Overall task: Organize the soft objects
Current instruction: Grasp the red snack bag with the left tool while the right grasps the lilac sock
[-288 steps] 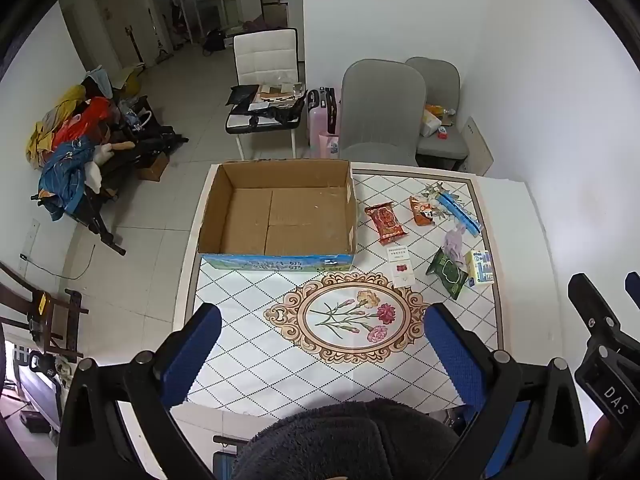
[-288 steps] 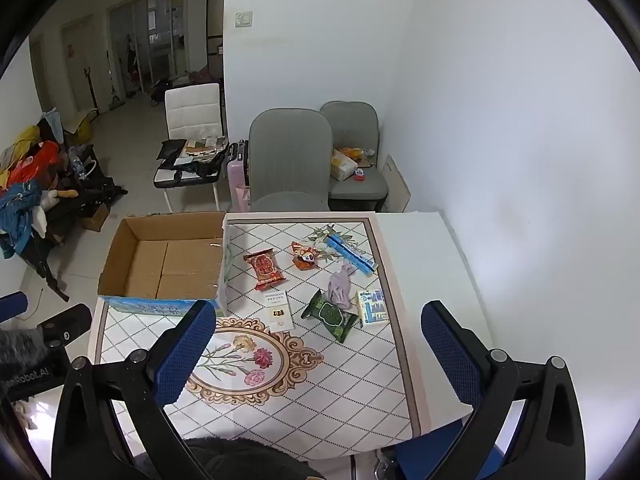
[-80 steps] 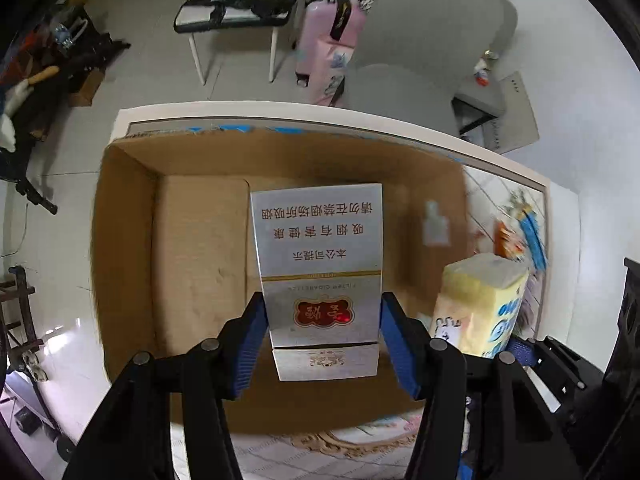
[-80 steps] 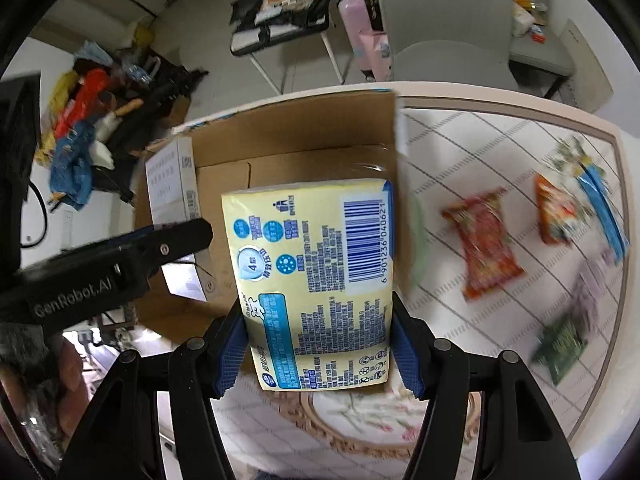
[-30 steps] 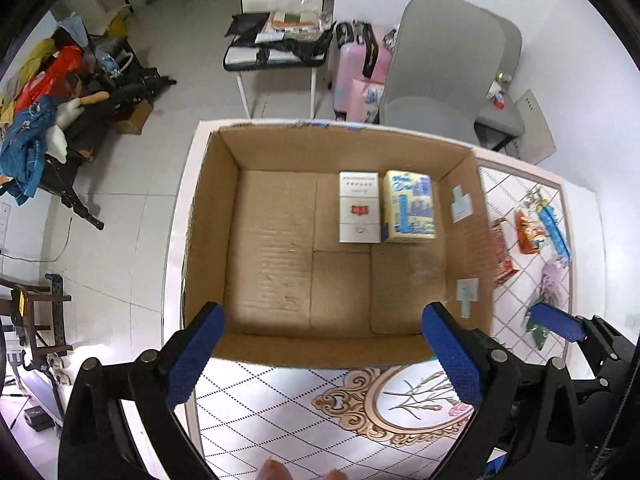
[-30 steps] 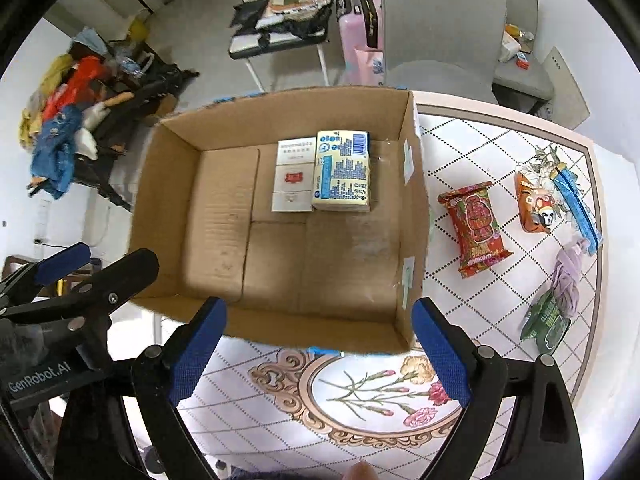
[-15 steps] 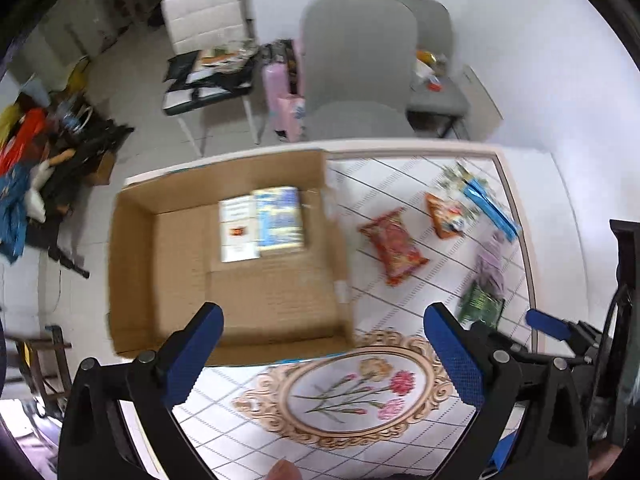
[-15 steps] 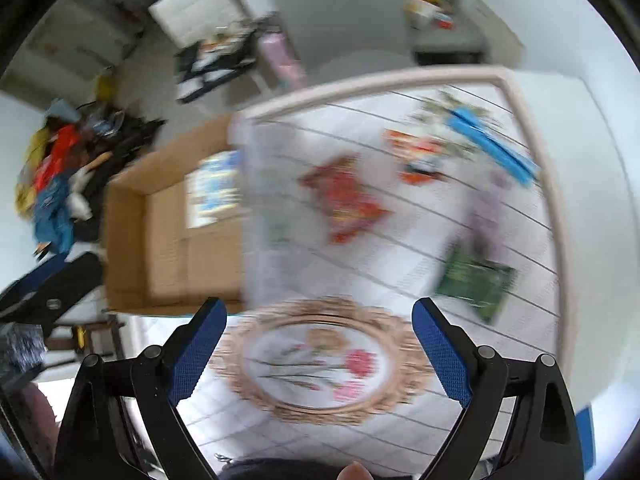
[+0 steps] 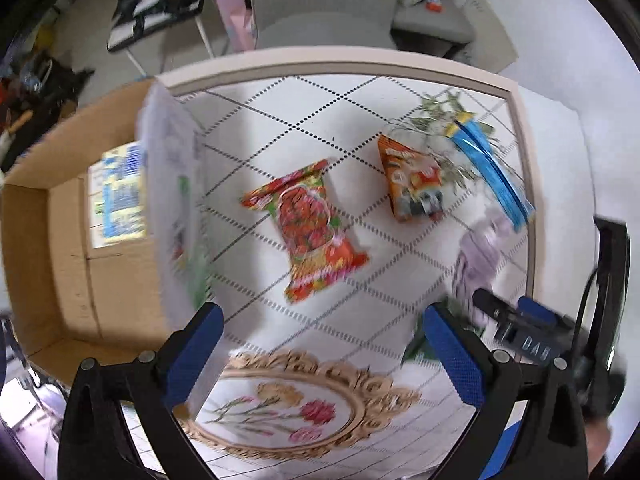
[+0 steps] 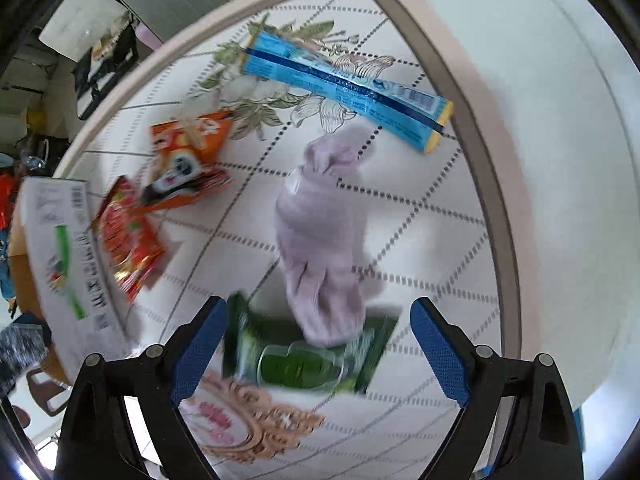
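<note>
Below centre of the left wrist view, left gripper (image 9: pixel 320 348) spread wide and empty above the red snack packet (image 9: pixel 306 228) lying mid-frame on the table (image 9: pixel 280 104). Cardboard box (image 9: pixel 120 280) at left edge, yellow tissue pack (image 9: pixel 118 196) inside. Probably light, crinkly, slippery film; best pinched across the flat middle.

Low in the right wrist view, right gripper (image 10: pixel 316 344) also spread and empty, centred over the lilac glove (image 10: pixel 320 240) whose lower end rests on the green packet (image 10: pixel 304 360). Blue tube (image 10: pixel 344 92) upper right, orange packet (image 10: pixel 188 160) left. Likely limp and light, apt to sag; best gathered at the bunched middle
</note>
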`<state>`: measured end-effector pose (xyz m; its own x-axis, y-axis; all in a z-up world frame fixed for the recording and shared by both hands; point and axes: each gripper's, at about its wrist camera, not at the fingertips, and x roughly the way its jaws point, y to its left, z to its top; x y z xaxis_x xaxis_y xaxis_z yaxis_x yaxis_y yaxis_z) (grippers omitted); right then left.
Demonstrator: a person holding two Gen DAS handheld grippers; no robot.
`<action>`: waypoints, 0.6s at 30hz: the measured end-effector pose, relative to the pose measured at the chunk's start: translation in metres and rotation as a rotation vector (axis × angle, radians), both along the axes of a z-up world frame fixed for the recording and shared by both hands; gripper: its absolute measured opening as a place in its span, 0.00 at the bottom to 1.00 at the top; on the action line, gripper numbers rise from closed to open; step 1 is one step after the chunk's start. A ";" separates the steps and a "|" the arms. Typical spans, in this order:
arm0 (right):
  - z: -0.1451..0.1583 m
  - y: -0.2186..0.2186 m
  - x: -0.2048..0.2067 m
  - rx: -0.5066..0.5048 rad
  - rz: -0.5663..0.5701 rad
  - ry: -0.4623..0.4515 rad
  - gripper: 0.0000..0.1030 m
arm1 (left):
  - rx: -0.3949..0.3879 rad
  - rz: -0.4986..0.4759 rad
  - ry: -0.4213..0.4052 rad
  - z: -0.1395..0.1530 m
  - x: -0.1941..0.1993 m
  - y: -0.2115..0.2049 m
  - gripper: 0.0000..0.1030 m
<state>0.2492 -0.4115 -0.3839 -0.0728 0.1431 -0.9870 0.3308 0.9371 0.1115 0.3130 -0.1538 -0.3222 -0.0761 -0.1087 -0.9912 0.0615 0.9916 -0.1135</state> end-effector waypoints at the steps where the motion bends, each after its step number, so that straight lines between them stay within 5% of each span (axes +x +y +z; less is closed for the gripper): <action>1: -0.007 -0.001 0.005 -0.001 0.004 0.010 0.76 | 0.003 0.009 0.007 -0.008 0.007 -0.002 0.99; 7: -0.035 -0.003 0.019 0.020 0.019 0.070 0.55 | 0.057 0.004 0.096 -0.060 0.043 -0.023 0.99; 18: -0.060 0.005 0.034 0.038 0.076 0.110 0.54 | 0.138 -0.026 0.200 -0.122 0.041 -0.029 0.88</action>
<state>0.2830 -0.4070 -0.4438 -0.1927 0.1704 -0.9664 0.2710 0.9557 0.1144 0.3544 -0.1830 -0.4441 -0.2734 0.0313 -0.9614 0.0768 0.9970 0.0106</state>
